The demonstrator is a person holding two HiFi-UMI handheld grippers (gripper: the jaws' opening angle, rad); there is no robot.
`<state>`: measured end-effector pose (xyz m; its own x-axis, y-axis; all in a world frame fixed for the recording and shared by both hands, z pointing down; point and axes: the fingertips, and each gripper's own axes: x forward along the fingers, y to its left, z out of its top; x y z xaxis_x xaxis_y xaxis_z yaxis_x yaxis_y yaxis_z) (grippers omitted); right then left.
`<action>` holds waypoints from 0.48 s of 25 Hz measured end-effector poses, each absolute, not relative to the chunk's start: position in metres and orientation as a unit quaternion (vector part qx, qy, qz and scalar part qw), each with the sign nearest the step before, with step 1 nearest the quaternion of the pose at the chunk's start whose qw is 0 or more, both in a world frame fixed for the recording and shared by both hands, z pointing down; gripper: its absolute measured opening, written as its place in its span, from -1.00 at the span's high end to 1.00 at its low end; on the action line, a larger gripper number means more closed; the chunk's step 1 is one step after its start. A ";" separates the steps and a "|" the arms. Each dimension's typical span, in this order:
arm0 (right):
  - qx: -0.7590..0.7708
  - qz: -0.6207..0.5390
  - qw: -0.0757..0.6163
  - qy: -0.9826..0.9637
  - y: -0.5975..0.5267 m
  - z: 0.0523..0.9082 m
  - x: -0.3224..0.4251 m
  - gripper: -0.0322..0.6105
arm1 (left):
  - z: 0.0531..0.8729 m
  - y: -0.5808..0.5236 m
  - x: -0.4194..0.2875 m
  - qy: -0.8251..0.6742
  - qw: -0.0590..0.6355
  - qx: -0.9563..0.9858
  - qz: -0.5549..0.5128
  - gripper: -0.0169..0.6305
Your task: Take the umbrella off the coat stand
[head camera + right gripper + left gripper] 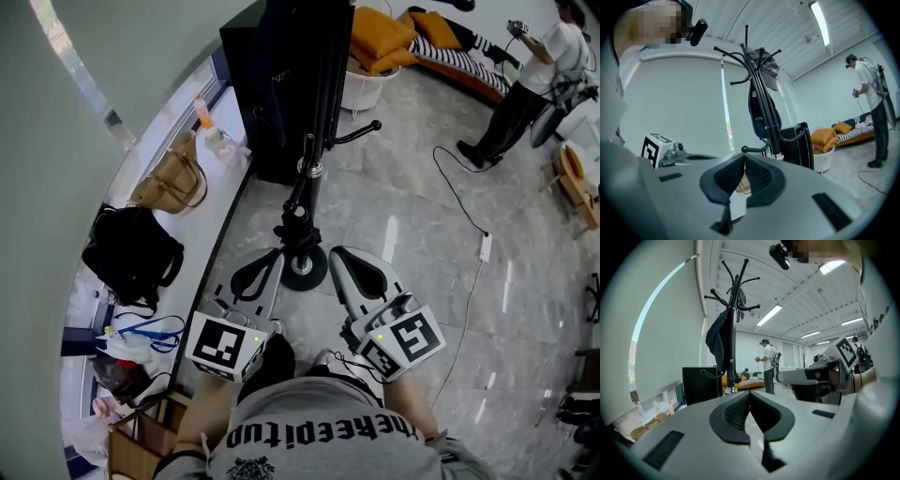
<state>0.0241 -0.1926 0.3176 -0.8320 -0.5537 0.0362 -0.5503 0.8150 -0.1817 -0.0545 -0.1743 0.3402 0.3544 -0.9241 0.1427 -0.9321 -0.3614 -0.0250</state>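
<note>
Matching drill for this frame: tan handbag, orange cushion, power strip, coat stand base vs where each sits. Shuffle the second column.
1. tan handbag
2. orange cushion
3. power strip
4. coat stand base

A. on top of the white tub
B. floor, right of the right gripper
C. window ledge
D. floor, just ahead of the left gripper and right gripper

Pairs: 1-C, 2-A, 3-B, 4-D

coat stand (pixel 300 208) black | cloth (pixel 761 112) hanging on it dark navy | cabinet (pixel 248 84) black | cushions (pixel 380 37) orange | mattress (pixel 450 52) black-and-white stripes | handbag (pixel 169 178) tan | bag (pixel 131 248) black | floor (pixel 422 262) pale grey, kinda marble-ish veins | tee (pixel 319 436) grey, black print
</note>
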 end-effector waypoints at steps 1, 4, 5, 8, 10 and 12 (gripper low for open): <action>-0.294 -0.094 0.009 0.951 -0.194 0.318 0.023 0.86 | 0.341 -0.177 -0.056 -0.560 0.030 0.826 0.067 0.90; -0.308 -0.094 0.010 0.947 -0.199 0.317 0.019 0.86 | 0.344 -0.186 -0.059 -0.543 0.033 0.836 0.071 0.90; -0.313 -0.094 0.010 0.945 -0.201 0.317 0.019 0.86 | 0.345 -0.189 -0.060 -0.539 0.034 0.839 0.072 0.90; -0.329 -0.095 0.010 0.940 -0.207 0.318 0.020 0.86 | 0.349 -0.196 -0.061 -0.526 0.034 0.846 0.077 0.90; -0.339 -0.097 0.011 0.936 -0.208 0.319 0.020 0.86 | 0.352 -0.200 -0.061 -0.517 0.035 0.851 0.081 0.90; -0.349 -0.097 0.011 0.932 -0.209 0.319 0.019 0.86 | 0.355 -0.202 -0.062 -0.508 0.037 0.857 0.083 0.90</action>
<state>0.0189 -0.2094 0.3193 -0.7566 -0.6523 0.0461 -0.6478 0.7382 -0.1883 -0.0623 -0.2024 0.3550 0.4706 -0.8638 0.1799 -0.8761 -0.4817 -0.0212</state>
